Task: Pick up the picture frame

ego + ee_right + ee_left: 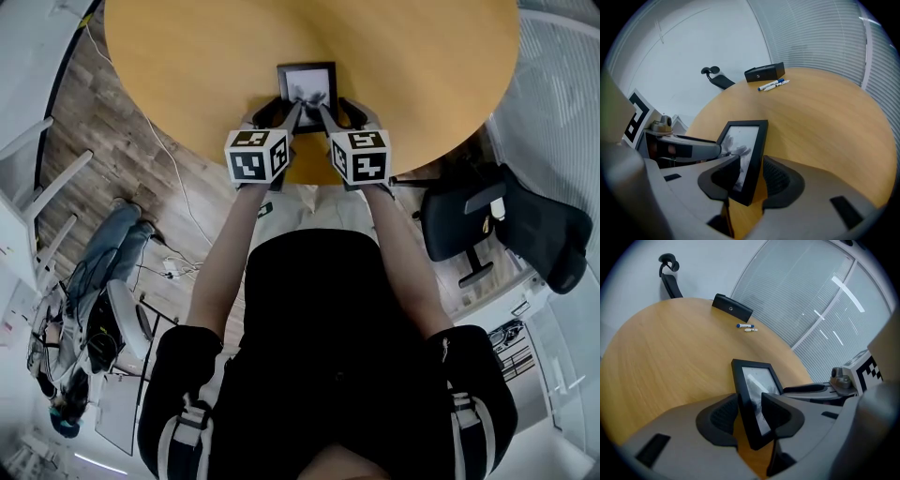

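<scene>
Your left gripper (pixel 750 413) and right gripper (pixel 752 176) both stand wide, each astride one side of the picture frame (pixel 307 84), which rests on the bench (pixel 187 56). I judge that closing and lifting remain.

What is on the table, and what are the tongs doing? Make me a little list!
table: round, wooden
frame: black, propped up near the person's edge
left tongs: open, frame's left side between them
right tongs: open, frame's right side between them
far side of table: black box, two pens
beside table: black chair
</scene>
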Action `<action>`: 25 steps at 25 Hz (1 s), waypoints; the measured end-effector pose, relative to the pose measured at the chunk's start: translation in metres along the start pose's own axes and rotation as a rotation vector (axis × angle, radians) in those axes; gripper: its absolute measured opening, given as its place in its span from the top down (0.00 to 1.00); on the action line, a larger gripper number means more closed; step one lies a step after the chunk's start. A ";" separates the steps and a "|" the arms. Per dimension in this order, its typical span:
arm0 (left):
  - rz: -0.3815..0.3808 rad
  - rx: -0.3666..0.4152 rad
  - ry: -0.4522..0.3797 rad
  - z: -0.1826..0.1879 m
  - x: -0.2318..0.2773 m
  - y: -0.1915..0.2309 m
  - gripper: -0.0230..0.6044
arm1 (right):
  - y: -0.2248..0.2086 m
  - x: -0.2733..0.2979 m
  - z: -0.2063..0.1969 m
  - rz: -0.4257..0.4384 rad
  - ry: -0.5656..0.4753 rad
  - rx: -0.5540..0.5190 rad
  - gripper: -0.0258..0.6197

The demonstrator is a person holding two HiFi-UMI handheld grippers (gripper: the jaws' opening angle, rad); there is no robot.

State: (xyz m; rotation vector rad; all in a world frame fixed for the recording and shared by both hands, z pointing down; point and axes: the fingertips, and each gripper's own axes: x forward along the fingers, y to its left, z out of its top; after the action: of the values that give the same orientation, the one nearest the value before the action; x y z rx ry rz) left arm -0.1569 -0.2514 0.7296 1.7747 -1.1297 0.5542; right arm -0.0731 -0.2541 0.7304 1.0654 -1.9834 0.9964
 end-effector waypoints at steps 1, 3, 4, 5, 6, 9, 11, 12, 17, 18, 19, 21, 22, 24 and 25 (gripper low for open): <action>0.002 0.003 0.000 0.000 0.000 0.001 0.70 | 0.000 0.002 -0.001 -0.003 0.002 0.001 0.70; 0.012 0.009 0.004 -0.002 0.000 0.002 0.71 | 0.000 0.004 -0.003 -0.009 0.006 0.005 0.71; 0.021 0.013 0.007 -0.003 0.001 0.002 0.72 | -0.001 0.003 -0.004 -0.010 0.007 0.007 0.71; 0.033 0.020 0.011 -0.003 0.002 0.001 0.74 | -0.002 0.003 -0.005 -0.010 0.009 0.007 0.72; 0.045 0.029 0.015 -0.003 0.002 0.001 0.76 | -0.003 0.002 -0.004 -0.010 0.009 0.005 0.72; 0.061 0.049 0.017 0.000 0.002 0.002 0.78 | -0.003 0.002 -0.002 -0.010 0.010 0.003 0.73; 0.060 0.051 0.016 -0.001 0.002 0.002 0.78 | -0.003 0.002 -0.003 -0.011 0.008 0.011 0.73; 0.060 0.051 0.017 -0.002 0.002 0.002 0.78 | -0.003 0.002 -0.004 -0.013 0.006 0.014 0.73; 0.065 0.056 0.021 -0.003 0.002 0.001 0.79 | -0.004 0.001 -0.005 -0.021 0.002 0.019 0.74; 0.064 0.054 0.021 -0.003 0.002 0.001 0.79 | -0.004 0.001 -0.004 -0.021 0.003 0.019 0.74; 0.063 0.050 0.022 -0.002 0.002 0.002 0.79 | -0.004 0.001 -0.004 -0.022 0.005 0.019 0.75; 0.063 0.042 0.023 -0.002 0.001 0.005 0.80 | -0.002 0.003 -0.004 -0.025 0.009 0.019 0.75; 0.064 0.039 0.025 -0.002 0.000 0.007 0.80 | 0.000 0.004 -0.003 -0.026 0.011 0.020 0.75; 0.068 0.036 0.028 -0.001 -0.001 0.011 0.81 | 0.003 0.006 -0.002 -0.028 0.019 0.023 0.76; 0.070 0.034 0.029 0.000 -0.001 0.012 0.81 | 0.003 0.007 -0.002 -0.029 0.023 0.026 0.77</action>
State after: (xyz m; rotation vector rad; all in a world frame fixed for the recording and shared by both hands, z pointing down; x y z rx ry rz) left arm -0.1683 -0.2527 0.7341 1.7564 -1.1724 0.6425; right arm -0.0787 -0.2538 0.7360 1.0892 -1.9364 1.0165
